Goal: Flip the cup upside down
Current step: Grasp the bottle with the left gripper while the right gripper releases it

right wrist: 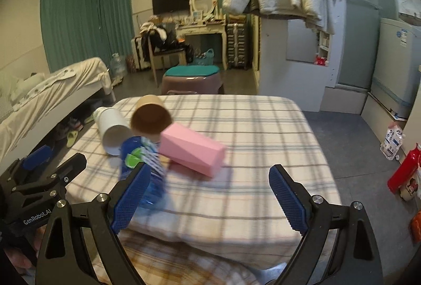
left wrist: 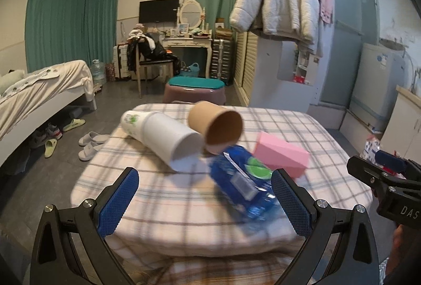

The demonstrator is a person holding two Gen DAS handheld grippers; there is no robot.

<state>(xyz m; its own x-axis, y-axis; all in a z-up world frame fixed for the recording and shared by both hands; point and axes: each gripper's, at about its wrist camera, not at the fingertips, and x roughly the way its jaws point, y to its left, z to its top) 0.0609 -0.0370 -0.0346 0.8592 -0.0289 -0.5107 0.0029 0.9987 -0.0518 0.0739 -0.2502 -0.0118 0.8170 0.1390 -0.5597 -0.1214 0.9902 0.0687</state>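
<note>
A brown paper cup [left wrist: 214, 126] [right wrist: 151, 116] lies on its side on the checked tablecloth [left wrist: 302, 127] [right wrist: 250, 127], mouth toward me. Beside it lies a white cup [left wrist: 163, 137] [right wrist: 111, 128], also on its side, with a green print near its base. A pink faceted cup [left wrist: 280, 157] [right wrist: 190, 151] lies to the right of them. My left gripper [left wrist: 205, 199] is open, short of the cups, with nothing between its fingers. My right gripper [right wrist: 209, 198] is open too, nearer the pink cup. Each gripper shows at the edge of the other's view.
A blue wet-wipes pack [left wrist: 244, 182] [right wrist: 142, 169] lies in front of the cups, close to the left gripper's right finger. A purple stool [left wrist: 194, 93] stands beyond the table's far edge. A bed [left wrist: 39, 90] is at left, a red bottle [right wrist: 402, 169] on the floor at right.
</note>
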